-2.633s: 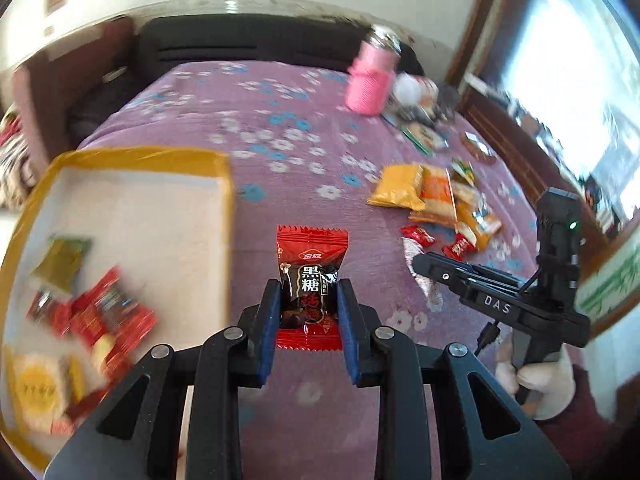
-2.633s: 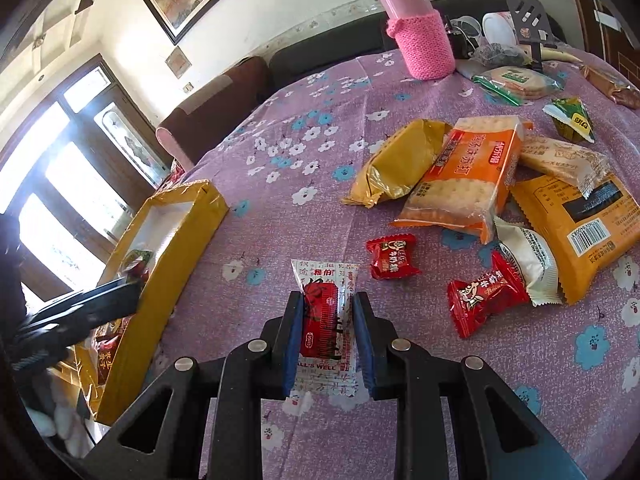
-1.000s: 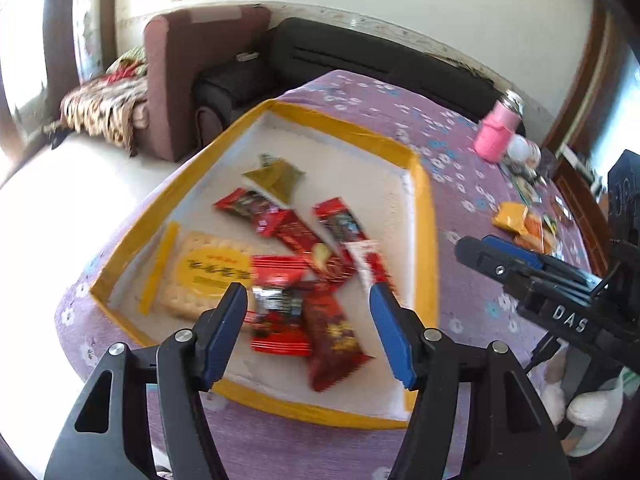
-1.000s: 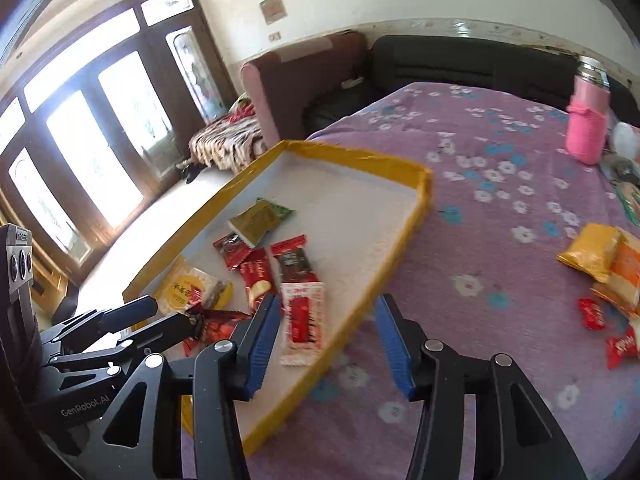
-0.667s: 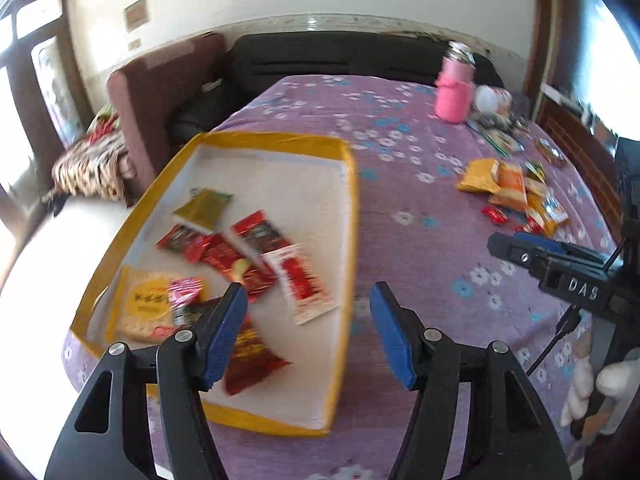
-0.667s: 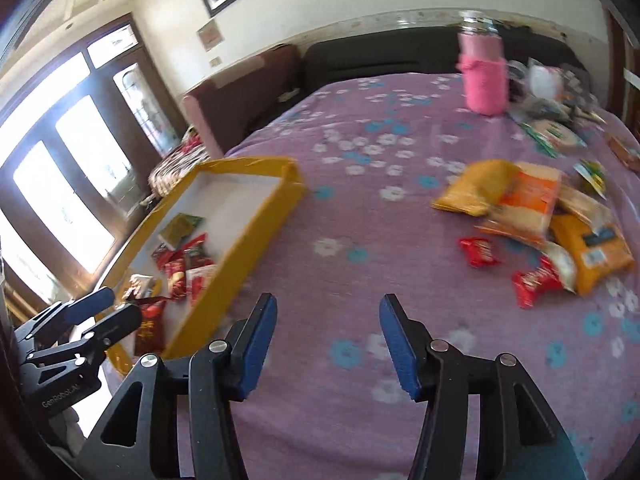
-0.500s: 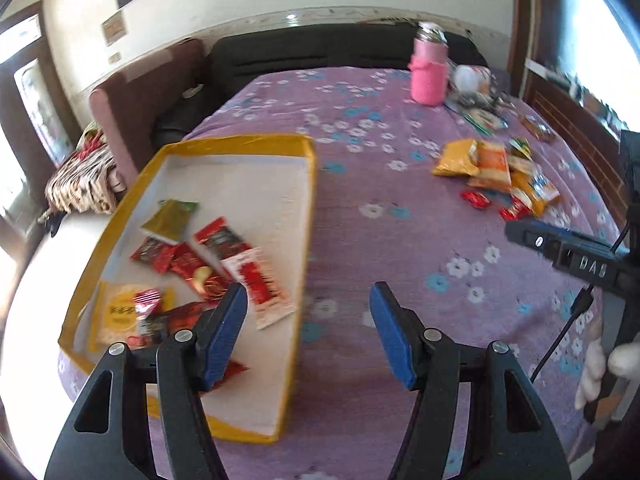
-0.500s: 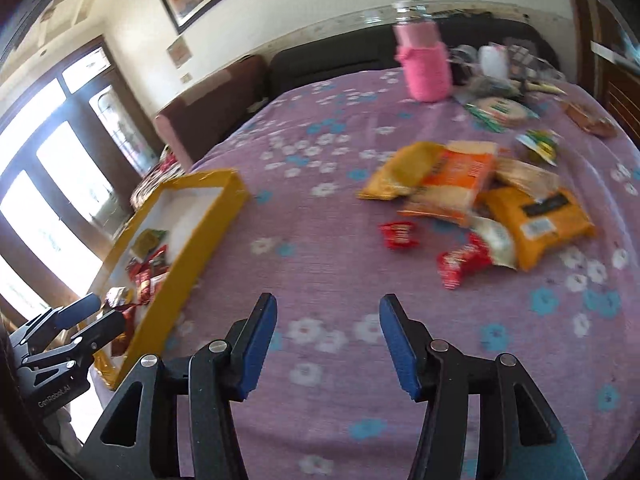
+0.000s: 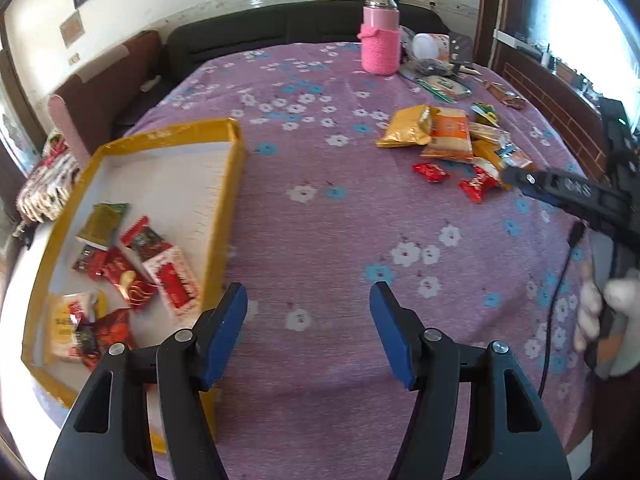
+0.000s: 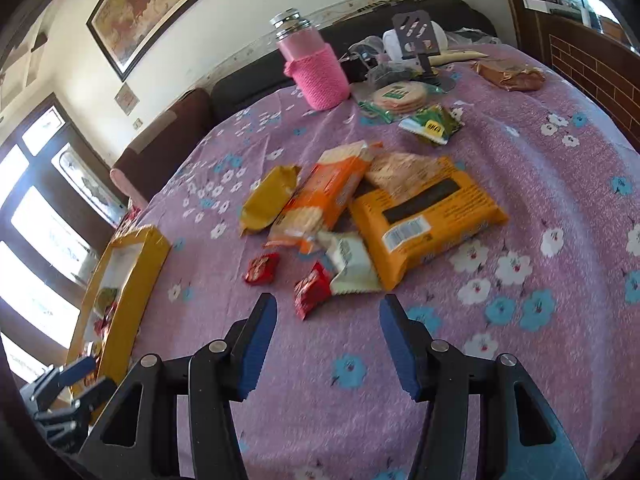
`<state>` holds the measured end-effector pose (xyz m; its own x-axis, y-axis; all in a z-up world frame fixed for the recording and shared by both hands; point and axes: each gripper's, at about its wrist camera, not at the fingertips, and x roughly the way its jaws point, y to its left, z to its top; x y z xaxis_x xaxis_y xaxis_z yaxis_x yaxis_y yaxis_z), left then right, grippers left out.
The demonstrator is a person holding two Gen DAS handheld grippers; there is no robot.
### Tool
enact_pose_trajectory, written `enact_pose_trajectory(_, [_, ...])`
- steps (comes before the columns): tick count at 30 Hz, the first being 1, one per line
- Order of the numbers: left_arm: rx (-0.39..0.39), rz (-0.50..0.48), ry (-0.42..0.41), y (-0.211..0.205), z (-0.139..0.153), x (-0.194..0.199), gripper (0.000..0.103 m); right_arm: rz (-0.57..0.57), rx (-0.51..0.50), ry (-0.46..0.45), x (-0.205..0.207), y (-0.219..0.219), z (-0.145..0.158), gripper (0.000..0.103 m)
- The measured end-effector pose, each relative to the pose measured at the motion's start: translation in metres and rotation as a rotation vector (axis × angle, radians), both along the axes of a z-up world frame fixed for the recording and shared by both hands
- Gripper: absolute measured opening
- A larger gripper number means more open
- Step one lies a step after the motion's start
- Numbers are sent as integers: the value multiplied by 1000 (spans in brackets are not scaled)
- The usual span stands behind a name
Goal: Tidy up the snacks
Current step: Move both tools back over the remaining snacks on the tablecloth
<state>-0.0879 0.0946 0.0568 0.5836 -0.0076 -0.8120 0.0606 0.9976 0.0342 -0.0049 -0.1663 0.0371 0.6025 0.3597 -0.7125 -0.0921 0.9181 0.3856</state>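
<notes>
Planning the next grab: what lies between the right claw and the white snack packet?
In the right wrist view, one small red candy lies between the right claw and the white snack packet.

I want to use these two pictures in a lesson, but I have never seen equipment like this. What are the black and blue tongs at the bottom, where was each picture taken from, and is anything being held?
There is no robot here. A person carries a hand-held gripper in each hand, each with a camera looking along its two fingers. The left wrist view shows the left hand-held gripper; the right wrist view shows the right hand-held gripper. Both are open and hold nothing.

On the purple flowered tablecloth sits a yellow-rimmed tray already holding several snack packets. A pile of loose snacks lies further off, with two small red sweets beside it. A pink-sleeved flask stands at the far edge.
</notes>
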Motion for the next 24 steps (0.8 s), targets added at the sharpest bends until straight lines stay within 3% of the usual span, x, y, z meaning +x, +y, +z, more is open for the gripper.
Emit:
enact_pose_trajectory(6, [-68, -7, 23, -1, -2, 2, 63, -5, 28, 14, 33, 5, 1, 58])
enact_pose_trajectory(11, [-223, -1, 33, 9, 5, -5, 63, 13, 58, -51, 46, 17, 7, 58])
enact_pose_trajectory(14, [-269, -11, -15, 9, 15, -12, 63, 27, 39, -76, 39, 19, 3, 58])
enact_pose_trajectory(17, [-154, 34, -146, 2, 37, -24, 63, 25, 24, -73, 34, 16, 0, 58])
enact_pose_trajectory(20, [78, 117, -361, -13, 68, -47, 63, 17, 53, -84, 31, 10, 4, 58])
enact_pose_trajectory(22, [114, 147, -437, -16, 84, -58, 76, 14, 49, -110, 27, 9, 10, 58])
enact_pose_trajectory(23, [128, 165, -459, -17, 91, -61, 94, 12, 43, -126, 24, 8, 12, 58])
enact_pose_trajectory(24, [135, 168, -450, -18, 93, -60, 102, 10, 39, -135, 22, 8, 14, 58])
